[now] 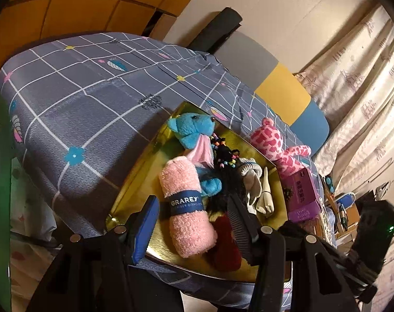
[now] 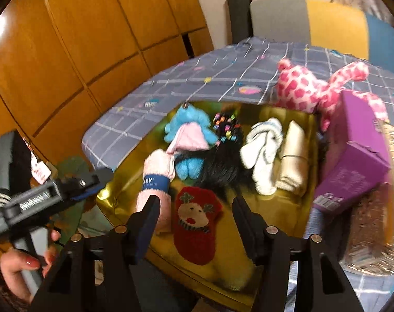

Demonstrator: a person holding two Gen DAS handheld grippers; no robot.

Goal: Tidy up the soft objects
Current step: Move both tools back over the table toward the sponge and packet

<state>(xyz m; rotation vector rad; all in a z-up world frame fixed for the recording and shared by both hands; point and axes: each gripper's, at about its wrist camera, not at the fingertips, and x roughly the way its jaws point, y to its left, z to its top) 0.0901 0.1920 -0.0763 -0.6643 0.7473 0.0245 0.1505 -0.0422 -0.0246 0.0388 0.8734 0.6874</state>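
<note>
A gold tray [image 1: 134, 179] [image 2: 288, 208] on the bed holds a rolled pink sock with a blue band [image 1: 189, 208] [image 2: 155, 179], a blue teddy [image 1: 194, 132] [image 2: 189, 127], a black fuzzy item with beads [image 1: 225, 171] [image 2: 223, 161], a red reindeer sock [image 2: 197, 223] [image 1: 225, 244], a white sock [image 2: 262, 150] and a cream roll [image 2: 293, 156]. A pink spotted plush [image 1: 272, 143] [image 2: 308, 88] lies beyond the tray. My left gripper [image 1: 194, 221] is open around the pink sock's near end. My right gripper [image 2: 197, 213] is open over the red sock.
A purple box [image 1: 301, 195] [image 2: 353, 156] sits at the tray's right edge. The grey checked bedsheet [image 1: 80, 98] stretches left and back. A wooden wardrobe [image 2: 80, 52] stands on the left, a colourful headboard [image 1: 282, 91] and curtain [image 1: 366, 78] behind.
</note>
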